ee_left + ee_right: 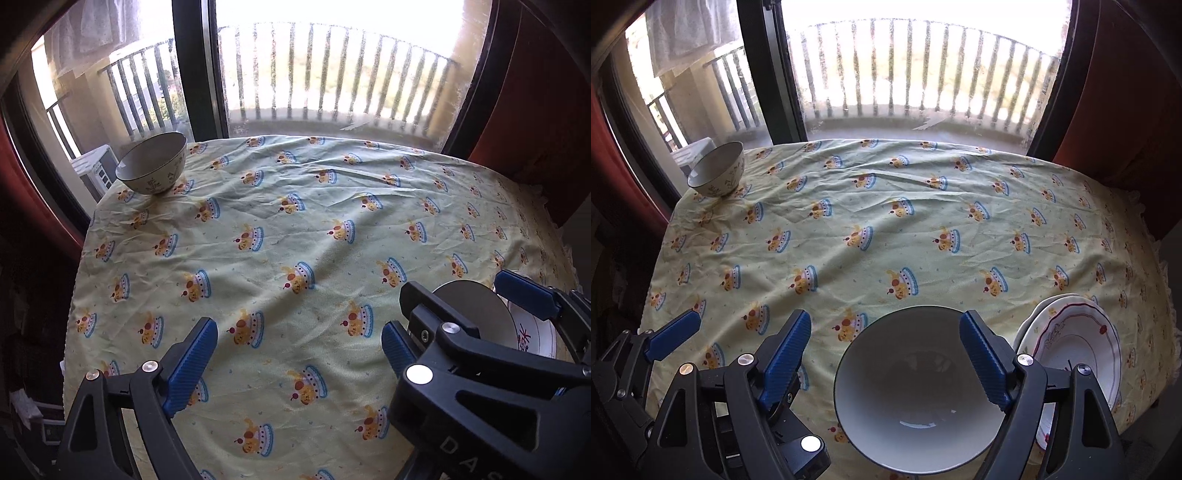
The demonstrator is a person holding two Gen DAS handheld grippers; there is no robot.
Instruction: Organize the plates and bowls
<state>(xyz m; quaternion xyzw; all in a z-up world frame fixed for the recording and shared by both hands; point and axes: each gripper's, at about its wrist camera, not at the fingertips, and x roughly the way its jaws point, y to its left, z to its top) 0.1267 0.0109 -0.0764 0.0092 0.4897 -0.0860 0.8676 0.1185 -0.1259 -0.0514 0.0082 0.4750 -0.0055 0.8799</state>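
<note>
Over the patterned tablecloth [886, 229], both hand-held grippers [299, 354] [886, 354] gape wide, empty, above a white bowl [916, 398].

The desk wears a matt, creased cotton-like cloth [886, 229] printed with cakes. Below the right tool [886, 354], the big bowl [916, 398] is smooth, glossy glazed ceramic; so are the plates [1082, 332] beside it and the far bowl [718, 173]. Tool pads [786, 354] are ribbed blue rubber on matt black plastic, with shiny metal pins.
</note>
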